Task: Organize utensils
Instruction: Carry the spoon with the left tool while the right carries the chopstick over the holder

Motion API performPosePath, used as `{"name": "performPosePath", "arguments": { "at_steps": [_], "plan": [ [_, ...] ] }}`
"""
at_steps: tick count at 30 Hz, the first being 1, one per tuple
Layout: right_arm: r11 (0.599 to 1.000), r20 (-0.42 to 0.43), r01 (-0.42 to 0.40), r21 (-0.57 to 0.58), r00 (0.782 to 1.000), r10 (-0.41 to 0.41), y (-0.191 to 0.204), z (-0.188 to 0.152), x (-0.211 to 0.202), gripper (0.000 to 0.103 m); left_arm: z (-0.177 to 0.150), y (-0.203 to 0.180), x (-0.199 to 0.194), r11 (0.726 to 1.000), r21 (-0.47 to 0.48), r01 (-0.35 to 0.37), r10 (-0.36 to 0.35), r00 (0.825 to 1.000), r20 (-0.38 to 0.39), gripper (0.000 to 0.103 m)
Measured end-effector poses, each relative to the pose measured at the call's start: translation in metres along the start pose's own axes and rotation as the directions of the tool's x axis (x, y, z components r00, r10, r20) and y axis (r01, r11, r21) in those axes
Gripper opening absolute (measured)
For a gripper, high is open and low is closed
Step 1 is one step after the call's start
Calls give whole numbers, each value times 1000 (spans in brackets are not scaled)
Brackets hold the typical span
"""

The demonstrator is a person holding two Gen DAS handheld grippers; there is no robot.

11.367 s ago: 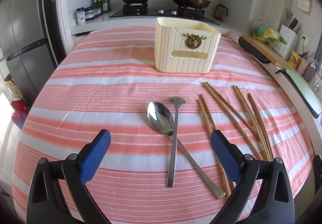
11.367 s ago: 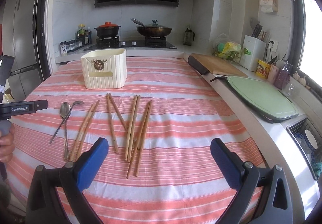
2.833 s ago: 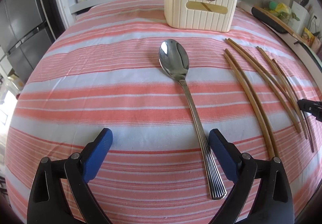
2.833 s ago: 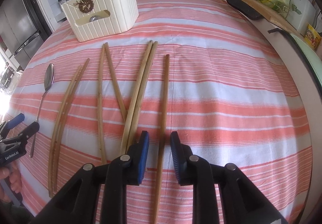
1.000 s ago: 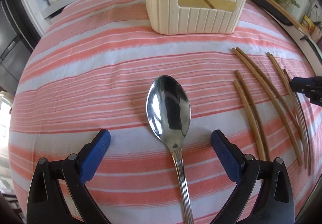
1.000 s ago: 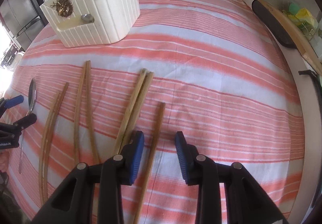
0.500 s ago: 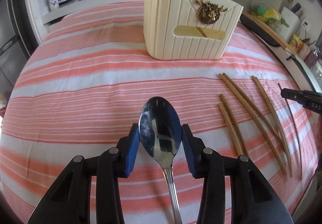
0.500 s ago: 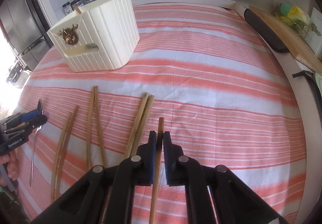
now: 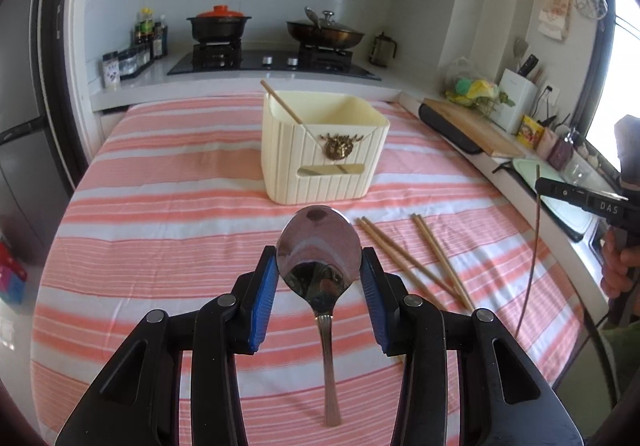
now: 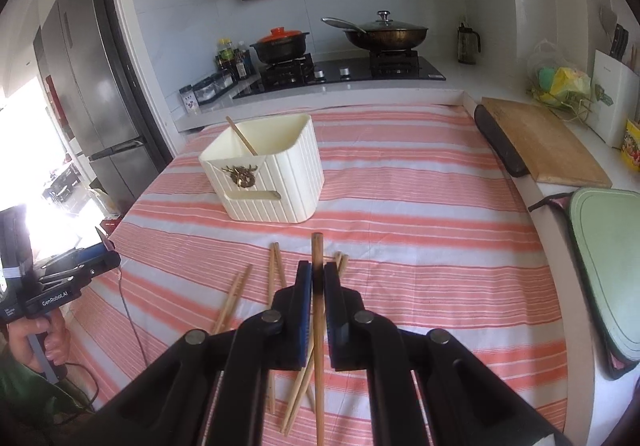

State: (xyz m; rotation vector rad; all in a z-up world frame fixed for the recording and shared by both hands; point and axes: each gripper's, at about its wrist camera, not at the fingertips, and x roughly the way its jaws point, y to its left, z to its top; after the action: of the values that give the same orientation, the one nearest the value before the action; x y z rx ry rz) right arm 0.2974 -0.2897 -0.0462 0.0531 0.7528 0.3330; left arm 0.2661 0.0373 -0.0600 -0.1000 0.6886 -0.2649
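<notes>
- The left gripper (image 9: 319,266) is clenched on the spoon (image 9: 319,261): its blue pads (image 9: 264,298) press on both edges of the bowl, and the handle hangs down toward the camera, clear of the striped tablecloth (image 9: 160,238).
- In the right wrist view the same left gripper (image 10: 105,246) shows at the far left edge, carried by a hand (image 10: 40,338) on its grip; the spoon there is too washed out by glare to make out.
- Beyond the spoon, mid-table, stands the cream utensil holder (image 9: 322,149), upright, a brass ornament (image 9: 339,147) on its front and a slot below it. One chopstick (image 9: 282,105) leans inside it, tip poking out over the back left corner.
- Right of the spoon, loose chopsticks (image 9: 412,262) lie flat on the cloth in two pairs, between the holder and the near edge of the table.
- The right gripper (image 10: 318,274) is grasping a single chopstick (image 10: 317,310): the jaws are pressed nearly together with the stick pinched between them, its tip pointing toward the holder and its long end running back under the camera.
- From the left wrist view that right gripper (image 9: 538,183) appears at the right edge, held by a hand (image 9: 618,266), with the thin held stick hanging down from it, above the table.
- Along the right side runs a counter with a wooden cutting board (image 10: 540,141) and a green board (image 10: 604,258).
</notes>
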Motion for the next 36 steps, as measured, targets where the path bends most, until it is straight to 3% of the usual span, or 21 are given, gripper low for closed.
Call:
{"name": "performPosePath", "arguments": {
  "at_steps": [8, 17, 23, 28, 32, 36],
  "plan": [
    [1000, 112, -5, -20, 994, 7, 23, 12, -40, 7, 19, -3, -30, 999, -10, 36, -35, 996, 77, 42],
    [1000, 215, -1, -30, 977, 8, 39, 47, -49, 6, 56, 12, -38, 997, -40, 72, -68, 991, 111, 41],
    [999, 280, -2, -55, 960, 17, 49, 94, -48, 6, 106, 21, -48, 994, -46, 95, -86, 983, 165, 41],
    [997, 351, -9, -74, 936, 35, 60, 145, -42, 6, 164, 21, -54, 998, -18, 63, -56, 964, 261, 41],
    [996, 385, -25, -86, 921, 57, 67, 182, -22, 6, 205, 26, -36, 998, -30, 57, -45, 952, 302, 41],
    [995, 395, -26, -100, 917, 63, 72, 201, 12, 6, 228, 33, 2, 998, -52, 37, -20, 956, 293, 41]
  ]
}}
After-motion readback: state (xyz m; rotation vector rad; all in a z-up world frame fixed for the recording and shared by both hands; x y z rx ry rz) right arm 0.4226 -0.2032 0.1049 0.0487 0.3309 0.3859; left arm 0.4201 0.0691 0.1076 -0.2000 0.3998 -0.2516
